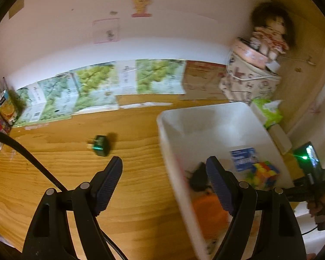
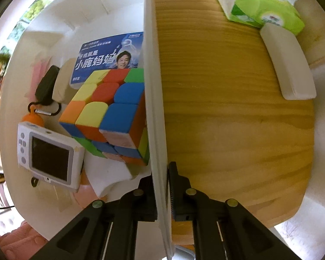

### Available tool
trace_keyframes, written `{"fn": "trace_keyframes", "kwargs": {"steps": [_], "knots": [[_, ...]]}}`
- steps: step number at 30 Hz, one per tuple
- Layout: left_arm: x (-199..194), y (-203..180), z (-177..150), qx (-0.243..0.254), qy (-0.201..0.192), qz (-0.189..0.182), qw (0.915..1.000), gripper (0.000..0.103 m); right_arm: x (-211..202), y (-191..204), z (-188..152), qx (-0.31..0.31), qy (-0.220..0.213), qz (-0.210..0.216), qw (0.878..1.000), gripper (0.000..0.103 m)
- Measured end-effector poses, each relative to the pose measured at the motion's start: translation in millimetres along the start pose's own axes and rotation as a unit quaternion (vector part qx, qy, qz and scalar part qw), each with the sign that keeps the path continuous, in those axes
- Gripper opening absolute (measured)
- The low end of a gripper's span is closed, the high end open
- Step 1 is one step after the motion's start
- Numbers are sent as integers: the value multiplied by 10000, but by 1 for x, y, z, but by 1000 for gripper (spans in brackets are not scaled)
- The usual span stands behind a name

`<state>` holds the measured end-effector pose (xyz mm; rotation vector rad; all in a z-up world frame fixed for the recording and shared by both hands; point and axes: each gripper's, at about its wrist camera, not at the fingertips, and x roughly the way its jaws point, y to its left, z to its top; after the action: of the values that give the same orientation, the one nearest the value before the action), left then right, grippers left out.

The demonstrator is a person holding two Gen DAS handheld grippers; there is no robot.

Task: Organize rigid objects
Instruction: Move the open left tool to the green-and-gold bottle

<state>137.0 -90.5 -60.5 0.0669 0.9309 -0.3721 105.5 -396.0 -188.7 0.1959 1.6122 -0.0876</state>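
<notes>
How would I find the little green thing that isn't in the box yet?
Start at the big white bin on the wooden table. Look left of it, out on the bare wood: the small dark green plug lies alone there, the only loose item outside the bin.

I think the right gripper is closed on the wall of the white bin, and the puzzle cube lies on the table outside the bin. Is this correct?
Not quite. The right gripper is closed on the white bin wall, but the puzzle cube lies inside the bin, against that wall, as the right wrist view shows.
</notes>
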Motion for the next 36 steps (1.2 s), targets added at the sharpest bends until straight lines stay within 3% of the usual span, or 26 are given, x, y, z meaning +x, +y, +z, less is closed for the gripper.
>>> {"fn": "trace_keyframes", "kwargs": {"steps": [6,15,18,27,36], "knots": [[15,46,6,-4,202,133,9997,82,-4,-1,0,194,-100,-85,9997,7],[55,94,11,72,810,-82,9967,83,-2,-1,-5,443,-217,-180,9986,7],[72,103,13,61,1039,63,9945,86,-2,0,-6,452,-248,-221,9984,7],[128,124,17,-57,1643,47,9864,89,-1,7,-5,684,-277,-420,9964,8],[165,141,14,-440,1896,-1,9809,89,1,11,-1,898,-235,-539,9942,10]]}}
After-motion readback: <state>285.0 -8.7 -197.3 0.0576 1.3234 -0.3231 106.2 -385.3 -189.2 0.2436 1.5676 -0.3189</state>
